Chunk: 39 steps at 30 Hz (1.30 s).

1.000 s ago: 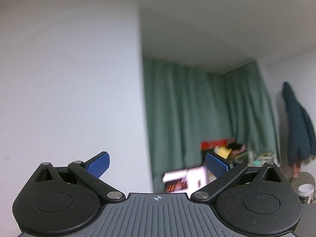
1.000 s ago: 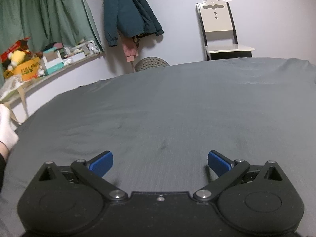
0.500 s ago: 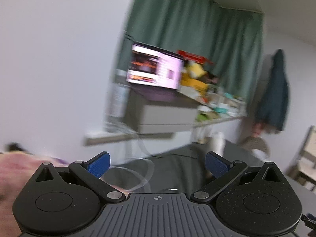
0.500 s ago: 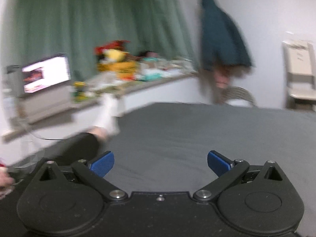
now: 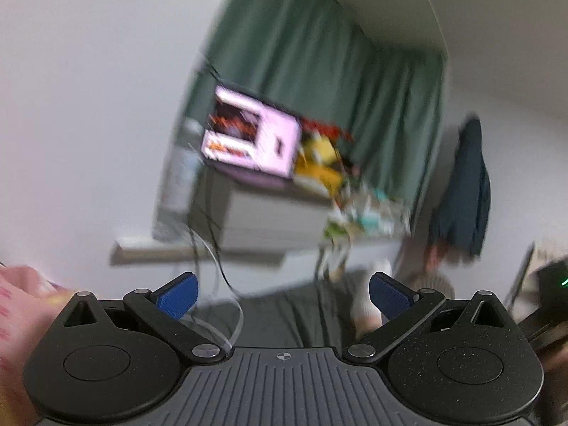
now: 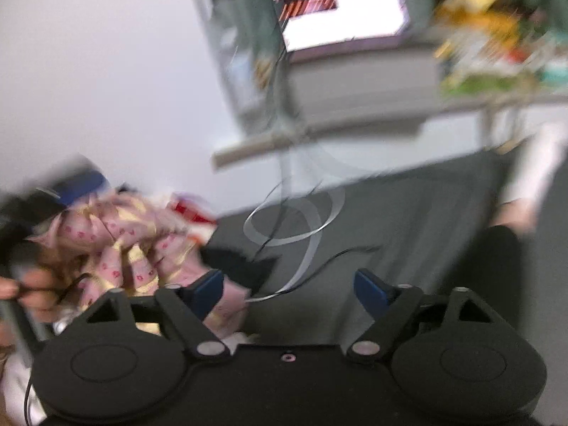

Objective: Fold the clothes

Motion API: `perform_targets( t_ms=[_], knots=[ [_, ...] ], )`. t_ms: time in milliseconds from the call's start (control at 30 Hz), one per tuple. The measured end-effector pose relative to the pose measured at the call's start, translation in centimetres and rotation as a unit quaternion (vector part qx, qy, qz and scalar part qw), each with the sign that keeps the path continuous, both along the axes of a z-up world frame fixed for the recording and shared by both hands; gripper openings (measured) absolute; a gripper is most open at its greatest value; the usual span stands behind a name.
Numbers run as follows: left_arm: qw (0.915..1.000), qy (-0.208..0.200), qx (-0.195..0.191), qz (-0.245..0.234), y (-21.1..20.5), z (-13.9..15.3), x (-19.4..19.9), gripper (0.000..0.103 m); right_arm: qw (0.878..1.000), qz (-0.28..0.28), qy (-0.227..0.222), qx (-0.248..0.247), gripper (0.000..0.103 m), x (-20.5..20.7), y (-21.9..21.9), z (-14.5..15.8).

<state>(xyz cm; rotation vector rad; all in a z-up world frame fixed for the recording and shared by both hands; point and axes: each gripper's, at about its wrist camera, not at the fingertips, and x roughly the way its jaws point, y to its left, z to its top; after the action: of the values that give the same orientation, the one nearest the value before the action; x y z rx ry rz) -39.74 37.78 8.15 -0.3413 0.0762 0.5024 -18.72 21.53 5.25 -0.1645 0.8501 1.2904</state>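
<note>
Grey bed cover (image 6: 408,220): spread flat, fills the lower middle of the right wrist view; both views are motion-blurred.
Green curtain (image 5: 319,81): hangs behind the shelf.
Lit screen (image 5: 252,135): stands on the shelf, tilted in frame.
Dark jacket (image 5: 468,191): hangs on the white wall at right.
Pink patterned garment (image 6: 120,245): crumpled heap on the bed, lower left, just beside the right gripper's left finger.
Left gripper (image 5: 282,293): held level, aimed at the shelf; jaws wide apart, nothing between them.
Right gripper (image 6: 287,289): tilted down toward the bed; jaws wide apart, empty.
Cables (image 6: 294,227): loose loops on the cover.
</note>
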Motion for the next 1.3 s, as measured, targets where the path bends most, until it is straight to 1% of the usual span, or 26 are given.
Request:
perform_targets(
  t_ms=[33, 67, 100, 167, 233, 300, 367, 467, 500, 600, 667, 700, 733, 833, 867, 900, 933, 967, 1033, 1133, 1267, 1300],
  knots=[
    [0.9998, -0.018, 0.002, 0.009, 0.4, 0.3, -1.1, 0.103, 0.999, 0.007, 0.037, -0.011, 0.063, 0.0, 2.3, -1.4],
    [0.9993, -0.034, 0.005, 0.017, 0.9, 0.3, -1.7, 0.103, 0.997, 0.012, 0.068, -0.021, 0.061, 0.1, 4.5, -2.8],
    [0.999, -0.04, 0.007, 0.019, 1.2, 0.1, -2.2, 0.103, 0.995, 0.013, 0.09, -0.03, 0.058, 0.3, 6.5, -4.2],
    [0.9984, -0.052, 0.009, 0.022, 1.9, -0.2, -3.2, 0.103, 0.991, 0.005, 0.121, -0.049, 0.054, 0.5, 9.9, -7.1],
    [0.9985, -0.051, -0.005, 0.016, 2.6, -0.9, -3.2, 0.103, 0.987, -0.007, 0.149, -0.066, 0.05, 0.8, 12.5, -9.6],
    [0.9984, -0.05, -0.023, 0.012, 3.3, -1.7, -3.2, 0.103, 0.981, -0.02, 0.175, -0.079, 0.05, 1.0, 14.5, -11.7],
    [0.9984, -0.046, -0.032, 0.007, 3.4, -2.1, -2.9, 0.103, 0.98, -0.018, 0.178, -0.092, 0.049, 0.8, 16.1, -13.2],
    [0.9984, -0.051, -0.024, -0.003, 3.2, -2.1, -3.1, 0.103, 0.982, -0.02, 0.143, -0.125, 0.049, -0.1, 18.2, -14.6],
    [0.9983, -0.054, -0.022, -0.005, 3.1, -2.2, -3.1, 0.103, 0.982, -0.02, 0.139, -0.129, 0.049, -0.4, 18.6, -14.9],
    [0.9973, -0.064, -0.035, -0.005, 3.2, -2.4, -3.9, 0.103, 0.986, -0.021, 0.116, -0.12, 0.048, -1.4, 19.2, -15.5],
    [0.9967, -0.068, -0.042, -0.005, 3.3, -2.5, -4.1, 0.103, 0.989, -0.012, 0.102, -0.109, 0.013, -2.1, 19.3, -15.6],
    [0.9966, -0.07, -0.044, -0.005, 3.3, -2.5, -4.2, 0.103, 0.988, -0.004, 0.115, -0.102, 0.005, -2.2, 19.4, -15.7],
    [0.9965, -0.071, -0.043, -0.006, 3.3, -2.5, -4.4, 0.103, 0.987, -0.007, 0.132, -0.093, 0.005, -2.2, 19.4, -15.9],
    [0.9963, -0.075, -0.043, -0.003, 3.3, -2.6, -4.5, 0.103, 0.98, -0.027, 0.192, -0.033, 0.004, -1.5, 18.0, -15.7],
    [0.996, -0.077, -0.044, -0.001, 3.4, -2.6, -4.5, 0.103, 0.975, -0.034, 0.221, -0.011, 0.004, -1.1, 17.5, -15.7],
    [0.9958, -0.079, -0.045, 0.001, 3.4, -2.6, -4.5, 0.103, 0.962, -0.045, 0.27, 0.015, 0.004, -0.5, 16.9, -15.9],
    [0.9956, -0.08, -0.047, 0.003, 3.5, -2.7, -4.6, 0.103, 0.943, -0.058, 0.325, 0.046, 0.004, 0.1, 16.1, -16.2],
    [0.9953, -0.082, -0.052, 0.005, 3.5, -2.7, -4.6, 0.103, 0.924, -0.067, 0.368, 0.075, 0.004, 0.5, 15.4, -16.4],
    [0.9951, -0.083, -0.053, 0.007, 3.6, -2.8, -4.6, 0.103, 0.89, -0.075, 0.431, 0.13, 0.004, 1.1, 14.0, -16.4],
    [0.995, -0.084, -0.052, 0.007, 3.5, -2.8, -4.6, 0.103, 0.842, -0.078, 0.494, 0.203, 0.004, 1.6, 12.0, -15.4],
    [0.9947, -0.089, -0.051, 0.008, 3.3, -2.8, -4.8, 0.103, 0.785, -0.079, 0.534, 0.302, 0.004, 2.5, 8.6, -12.8],
    [0.9947, -0.089, -0.049, 0.007, 3.2, -2.8, -4.8, 0.103, 0.775, -0.077, 0.537, 0.324, 0.004, 2.9, 7.6, -11.9]
  ],
)
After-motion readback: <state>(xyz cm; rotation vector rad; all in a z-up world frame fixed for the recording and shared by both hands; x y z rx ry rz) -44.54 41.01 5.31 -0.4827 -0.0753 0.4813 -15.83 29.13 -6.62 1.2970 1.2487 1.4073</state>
